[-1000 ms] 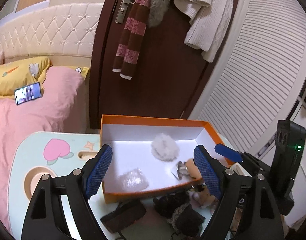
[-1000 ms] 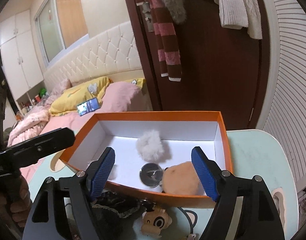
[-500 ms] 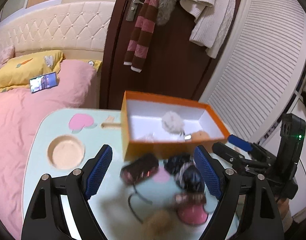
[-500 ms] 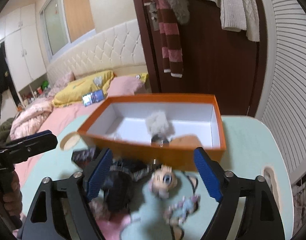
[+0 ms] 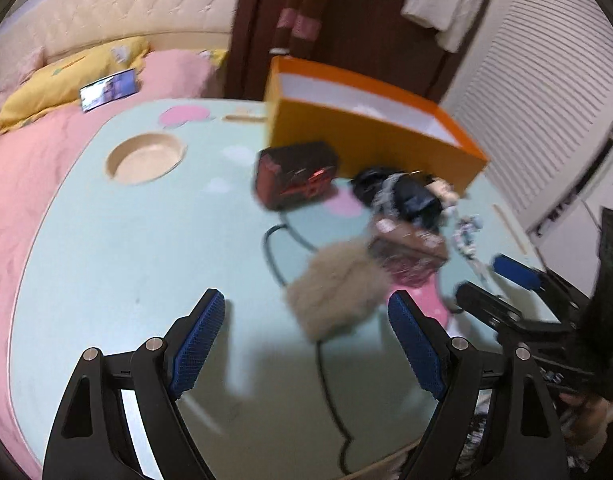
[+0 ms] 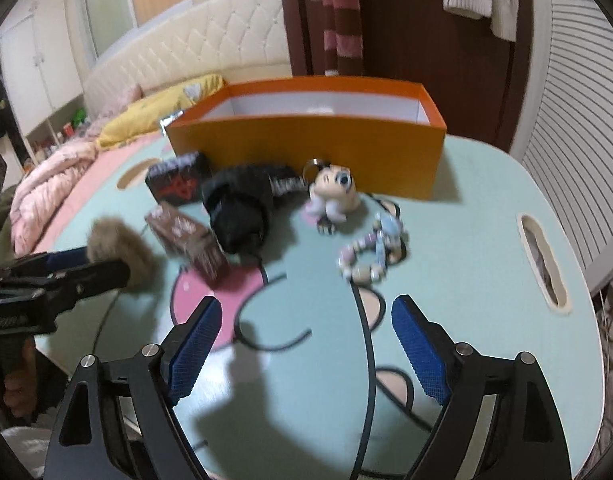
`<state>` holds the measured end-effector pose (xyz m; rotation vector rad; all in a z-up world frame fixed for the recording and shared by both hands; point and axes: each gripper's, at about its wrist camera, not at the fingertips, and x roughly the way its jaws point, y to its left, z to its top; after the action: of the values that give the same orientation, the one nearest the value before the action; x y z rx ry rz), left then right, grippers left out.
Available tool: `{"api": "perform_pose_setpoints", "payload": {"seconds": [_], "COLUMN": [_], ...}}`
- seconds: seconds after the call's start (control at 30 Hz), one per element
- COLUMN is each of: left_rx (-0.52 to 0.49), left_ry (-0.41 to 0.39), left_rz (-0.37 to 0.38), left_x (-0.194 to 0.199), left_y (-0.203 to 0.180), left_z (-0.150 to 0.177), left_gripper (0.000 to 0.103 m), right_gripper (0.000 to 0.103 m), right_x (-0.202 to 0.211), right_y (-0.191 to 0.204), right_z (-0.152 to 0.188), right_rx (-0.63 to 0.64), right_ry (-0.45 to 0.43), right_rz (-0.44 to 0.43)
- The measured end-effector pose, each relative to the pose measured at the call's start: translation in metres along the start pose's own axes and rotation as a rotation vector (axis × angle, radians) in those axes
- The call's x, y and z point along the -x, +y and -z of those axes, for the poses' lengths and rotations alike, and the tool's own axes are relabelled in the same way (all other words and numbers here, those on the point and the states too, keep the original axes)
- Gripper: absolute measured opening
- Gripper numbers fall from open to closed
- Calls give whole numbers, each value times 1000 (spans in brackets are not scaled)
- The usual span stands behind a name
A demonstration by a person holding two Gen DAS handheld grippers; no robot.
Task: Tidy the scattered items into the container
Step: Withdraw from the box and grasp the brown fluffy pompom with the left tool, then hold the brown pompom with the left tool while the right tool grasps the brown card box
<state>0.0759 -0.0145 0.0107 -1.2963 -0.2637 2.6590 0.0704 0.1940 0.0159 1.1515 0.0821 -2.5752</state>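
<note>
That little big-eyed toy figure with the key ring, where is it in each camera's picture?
Left wrist: the toy figure is right of centre, blurred, behind the dark pile.
Right wrist: the toy figure is at centre, upper half.
Shared landmark: the orange box, directly behind it in both.

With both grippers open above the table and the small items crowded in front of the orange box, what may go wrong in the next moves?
1. The brown fluffy pompom, dark patterned packet and black fabric pouch lie touching; the left gripper might pinch two together.
2. The pastel bead bracelet lies flat and thin on the pale green table; the right gripper may slip off it.
3. Items sit against the orange cardboard box; a push could shove it.
</note>
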Motion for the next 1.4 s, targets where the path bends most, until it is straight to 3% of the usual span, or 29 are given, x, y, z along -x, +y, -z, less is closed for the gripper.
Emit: {"api": "perform_pose_setpoints", "payload": {"seconds": [0.27,0.33,0.4,0.6,0.7,0.8,0.97,1.03,1.07,1.1,1.17,1.27,1.33,1.4], "left_rx": [-115,-150,-168,-173,-153,-113,-172,-200,-211,-216,-217,-222,-212,-191], "left_ry": [-47,-39,-41,-40,-40,-95,-99,-87,-78,-63,-25,-51,-72,-75], "left_rz": [-114,-136,-158,-153,-115,-80,-54,-33,-17,-6,12,12,19,24], "left_x": [-5,-9,-11,-11,-8,3,0,-4,-7,-11,-18,-12,-3,3], "left_y": [-15,-20,-23,-23,-19,-13,-18,-22,-24,-25,-27,-27,-23,-18], "left_z": [10,11,14,14,12,2,-12,-13,-13,-12,-11,-6,-4,-3], "left_gripper": [87,100,103,103,103,103,103,96,82,61,37,37,37,37], "right_gripper": [102,102,103,103,103,103,103,103,103,103,103,102,101,93], "right_x": [-4,-4,-4,-6,-6,-6,-6,-6,-6,-6,-6,-3,10,21], "right_y": [1,-1,-3,-6,-6,-5,-6,-5,-5,-5,-5,-5,-2,4], "right_z": [12,12,13,13,13,13,13,13,13,13,13,11,8,2], "right_rx": [31,31,28,26,26,26,26,26,26,26,26,24,38,62], "right_ry": [19,12,-1,-28,-30,-30,-30,-30,-31,-31,-30,-36,-93,-139], "right_rz": [66,66,72,78,77,79,78,77,78,78,79,77,51,-2]}}
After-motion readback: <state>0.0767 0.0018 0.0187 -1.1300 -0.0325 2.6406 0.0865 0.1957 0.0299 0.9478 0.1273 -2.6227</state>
